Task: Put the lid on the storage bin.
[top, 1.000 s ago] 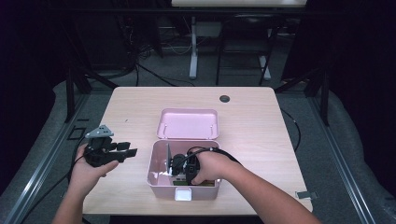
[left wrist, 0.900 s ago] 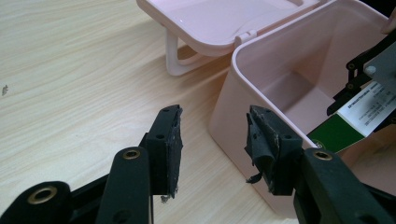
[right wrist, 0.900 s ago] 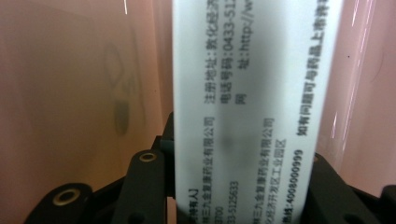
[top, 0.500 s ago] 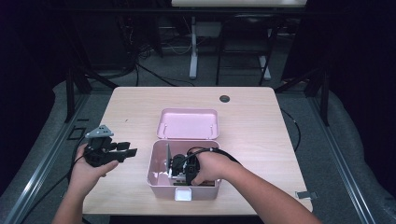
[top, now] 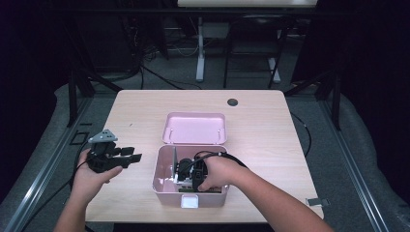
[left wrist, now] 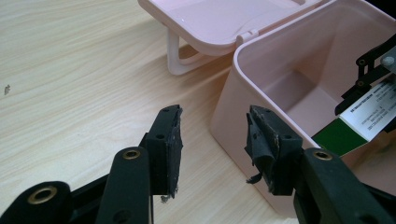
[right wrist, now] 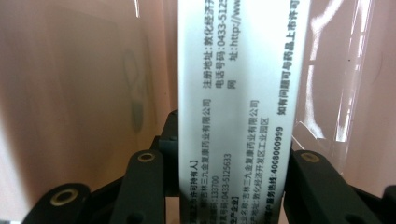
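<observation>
Pink plastic forms the storage box [top: 167,186], which stands on the near half of the wooden table [top: 270,130]. Its hinged lid [top: 195,128] is folded fully back and lies flat on the tabletop behind the box, inner face up. A round dark grommet [top: 232,102] sits in the tabletop near the far edge, well apart from the box.

Right gripper [top: 186,170]: in the high view it reaches down into the open box, with the person's right hand [top: 217,171] around its body. In the right gripper view, a white carton [right wrist: 238,107] printed with black text stands between the two jaws, and both jaws lie against its long sides. The jaws are clamped on the carton. Pink inner walls of the box show on either side of it.

Left gripper [top: 126,155]: it is held in the person's left hand [top: 89,176] above the table, just to the left of the box and apart from it. In the left gripper view its jaws stand parted with nothing between them, and the pads [left wrist: 169,149] point toward the near left corner of the box. The same view shows the carton's white and green faces inside the box at the right edge.
</observation>
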A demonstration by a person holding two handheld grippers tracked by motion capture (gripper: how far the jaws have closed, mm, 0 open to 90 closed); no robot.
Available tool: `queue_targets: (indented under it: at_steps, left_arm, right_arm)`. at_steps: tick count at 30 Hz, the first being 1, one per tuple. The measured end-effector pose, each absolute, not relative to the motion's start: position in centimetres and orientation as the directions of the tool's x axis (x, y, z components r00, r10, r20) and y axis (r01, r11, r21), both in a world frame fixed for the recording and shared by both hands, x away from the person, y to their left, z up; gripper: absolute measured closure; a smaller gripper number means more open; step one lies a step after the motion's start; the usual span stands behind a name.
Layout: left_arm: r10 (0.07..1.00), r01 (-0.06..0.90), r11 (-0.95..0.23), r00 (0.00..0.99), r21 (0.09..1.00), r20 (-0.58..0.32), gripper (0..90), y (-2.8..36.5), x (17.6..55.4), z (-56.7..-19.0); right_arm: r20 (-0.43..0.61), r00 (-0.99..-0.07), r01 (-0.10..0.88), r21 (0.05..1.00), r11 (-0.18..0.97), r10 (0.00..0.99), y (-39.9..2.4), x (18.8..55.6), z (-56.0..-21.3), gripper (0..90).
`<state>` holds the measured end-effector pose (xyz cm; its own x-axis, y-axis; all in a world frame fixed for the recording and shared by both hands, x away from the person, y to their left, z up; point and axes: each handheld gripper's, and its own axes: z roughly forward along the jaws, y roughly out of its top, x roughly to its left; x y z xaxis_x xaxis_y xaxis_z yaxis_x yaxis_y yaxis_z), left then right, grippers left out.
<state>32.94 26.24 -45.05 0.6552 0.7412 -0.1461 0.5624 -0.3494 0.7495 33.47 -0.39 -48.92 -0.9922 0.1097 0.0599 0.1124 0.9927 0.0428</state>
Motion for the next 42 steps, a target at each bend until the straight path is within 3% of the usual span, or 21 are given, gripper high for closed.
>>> queue_targets:
  at_steps: [12, 42]
  left_arm:
    - [0.74, 0.562, -0.35, 0.656, 0.749, -0.147, 54.8, 26.38, 32.91, -44.94]
    - [0.745, 0.561, -0.346, 0.651, 0.753, -0.143, 54.8, 26.4, 32.91, -44.94]
  right_arm:
    - [0.044, -0.992, 0.123, 0.046, 0.991, 0.121, -0.44, 33.48, -48.9, 58.3]
    - [0.091, -0.992, 0.091, 0.066, 0.994, 0.085, -0.61, 33.35, -48.26, 61.2]
